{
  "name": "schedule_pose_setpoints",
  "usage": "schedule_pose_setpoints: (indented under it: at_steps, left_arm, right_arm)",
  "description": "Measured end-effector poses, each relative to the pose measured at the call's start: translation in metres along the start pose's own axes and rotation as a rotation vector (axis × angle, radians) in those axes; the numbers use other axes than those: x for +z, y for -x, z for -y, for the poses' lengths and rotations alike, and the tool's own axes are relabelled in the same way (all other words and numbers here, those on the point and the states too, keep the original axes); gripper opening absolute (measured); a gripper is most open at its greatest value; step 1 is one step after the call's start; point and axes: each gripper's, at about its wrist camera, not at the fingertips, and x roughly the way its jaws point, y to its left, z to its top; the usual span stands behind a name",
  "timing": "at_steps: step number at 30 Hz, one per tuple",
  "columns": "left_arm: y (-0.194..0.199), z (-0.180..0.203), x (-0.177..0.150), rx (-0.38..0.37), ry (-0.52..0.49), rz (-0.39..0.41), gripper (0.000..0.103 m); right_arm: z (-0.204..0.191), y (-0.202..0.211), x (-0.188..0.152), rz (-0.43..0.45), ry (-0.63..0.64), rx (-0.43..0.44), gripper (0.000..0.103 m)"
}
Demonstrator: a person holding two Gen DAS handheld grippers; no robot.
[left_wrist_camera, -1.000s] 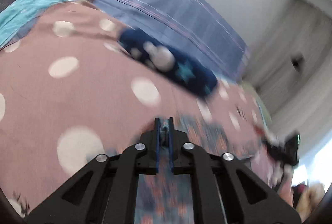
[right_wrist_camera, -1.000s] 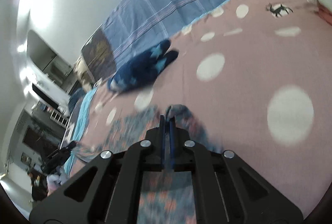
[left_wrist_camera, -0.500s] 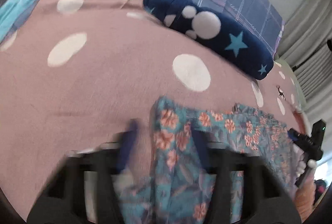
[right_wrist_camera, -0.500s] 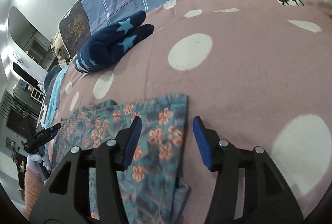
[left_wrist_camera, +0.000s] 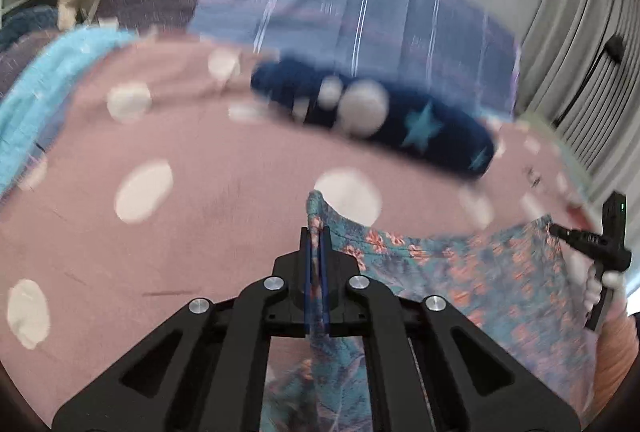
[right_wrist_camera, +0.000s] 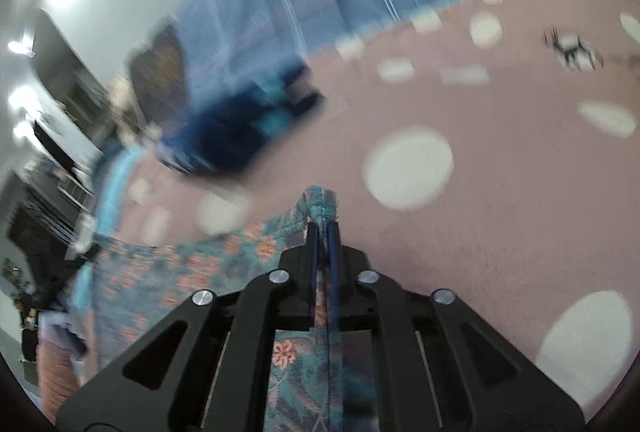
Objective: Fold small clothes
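Fingers pinched on both top corners, so we judge a fold is starting.
Left view: our left gripper (left_wrist_camera: 317, 232) clamps the floral garment (left_wrist_camera: 480, 272) above the bedspread (left_wrist_camera: 200, 232). Right view: our right gripper (right_wrist_camera: 323, 230) clamps its other corner; next, carry both corners evenly.

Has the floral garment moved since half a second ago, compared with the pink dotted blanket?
Yes. The floral garment lay flat on the pink dotted blanket; now both grippers hold its corners lifted off it.

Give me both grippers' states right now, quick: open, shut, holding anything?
Left gripper: shut on a corner of the teal floral fabric garment.
Right gripper: shut on another bunched edge of the same garment.
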Motion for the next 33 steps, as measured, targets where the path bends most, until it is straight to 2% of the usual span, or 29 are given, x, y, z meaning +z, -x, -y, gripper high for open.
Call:
schedule_pose_setpoints:
  at_steps: [2, 4, 5, 9, 12, 14, 16, 17, 18, 20, 23, 25, 27, 29, 32, 33]
  left_arm:
    - [-0.017, -0.009, -0.01, 0.025, 0.014, -0.056, 0.009]
    - [-0.01, -0.014, -0.019, 0.008, 0.039, -0.05, 0.016]
    - [-0.003, -0.015, -0.021, 0.007, 0.04, -0.041, 0.02]
    - [0.054, -0.003, -0.043, -0.042, 0.001, 0.025, 0.026]
    - [0.096, 0.016, -0.075, -0.092, -0.05, 0.037, 0.029]
    - [0.113, 0.03, -0.104, -0.112, -0.086, 0.024, 0.04]
    - [0.115, 0.04, -0.136, -0.08, -0.127, -0.027, 0.04]
    - [0.11, 0.043, -0.152, -0.032, -0.152, -0.066, 0.04]
    - [0.102, 0.045, -0.172, 0.058, -0.2, -0.098, 0.04]
    - [0.105, 0.049, -0.19, 0.136, -0.291, -0.041, 0.044]
    - [0.119, 0.058, -0.186, 0.199, -0.278, -0.032, 0.044]
    - [0.134, 0.082, -0.181, 0.212, -0.321, 0.032, 0.044]
    - [0.145, 0.113, -0.179, 0.152, -0.371, 0.081, 0.044]
    - [0.149, 0.154, -0.182, 0.023, -0.428, 0.092, 0.044]
    - [0.133, 0.22, -0.193, -0.19, -0.485, 0.034, 0.044]
    - [0.125, 0.235, -0.195, -0.235, -0.496, 0.011, 0.044]
  right_arm:
    - [0.012, -0.018, -0.009, -0.052, -0.031, -0.029, 0.009]
    - [0.018, -0.008, -0.016, -0.022, -0.061, 0.006, 0.011]
    - [0.018, 0.0, -0.019, -0.017, -0.063, 0.005, 0.017]
    - [0.007, 0.059, -0.049, 0.02, 0.035, -0.019, 0.018]
    - [-0.004, 0.097, -0.079, 0.019, 0.08, 0.012, 0.023]
    - [-0.012, 0.118, -0.11, 0.007, 0.103, 0.039, 0.028]
    - [-0.014, 0.13, -0.136, -0.014, 0.11, 0.061, 0.029]
    - [-0.014, 0.134, -0.151, -0.025, 0.111, 0.066, 0.029]
    - [-0.012, 0.137, -0.167, -0.037, 0.102, 0.071, 0.029]
    - [-0.004, 0.136, -0.194, -0.082, 0.059, 0.077, 0.03]
    - [0.005, 0.147, -0.217, -0.09, 0.016, 0.096, 0.027]
    - [0.007, 0.158, -0.218, -0.072, 0.009, 0.089, 0.029]
    - [0.009, 0.17, -0.215, -0.035, 0.011, 0.089, 0.029]
    - [0.013, 0.176, -0.209, -0.012, -0.001, 0.096, 0.029]
    - [0.02, 0.181, -0.201, 0.014, -0.003, 0.088, 0.029]
    - [0.022, 0.18, -0.199, 0.017, 0.002, 0.072, 0.029]
